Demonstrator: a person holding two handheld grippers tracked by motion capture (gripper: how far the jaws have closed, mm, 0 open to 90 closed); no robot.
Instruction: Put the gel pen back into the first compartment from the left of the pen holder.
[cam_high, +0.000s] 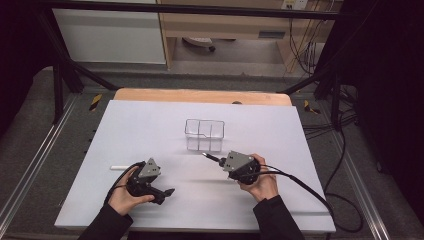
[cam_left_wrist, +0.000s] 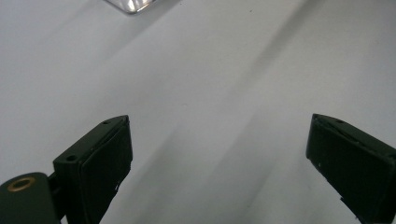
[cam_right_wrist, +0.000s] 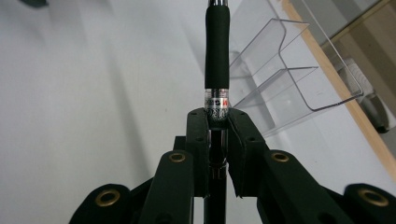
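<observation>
A black pen (cam_right_wrist: 217, 46) with a rubber grip and a clear labelled barrel is clamped in my right gripper (cam_right_wrist: 217, 116), whose jaws are shut on the barrel. In the high view the right gripper (cam_high: 221, 161) holds the pen (cam_high: 210, 157) just above the table, its tip pointing at the clear plastic organizer (cam_high: 204, 134) a short way beyond. The organizer (cam_right_wrist: 289, 79) stands to the right of the pen in the right gripper view. My left gripper (cam_high: 165, 195) sits low at the front left. Its jaws (cam_left_wrist: 219, 135) are open wide over bare white tabletop with nothing between them.
A thin white stick (cam_high: 120, 167) lies on the white table cover (cam_high: 150, 125) left of the left hand. A wooden edge (cam_high: 200, 95) borders the far side. Black cables (cam_high: 300, 185) trail from the right gripper off the table's right edge. A corner of the organizer (cam_left_wrist: 133, 5) shows far ahead of the left jaws.
</observation>
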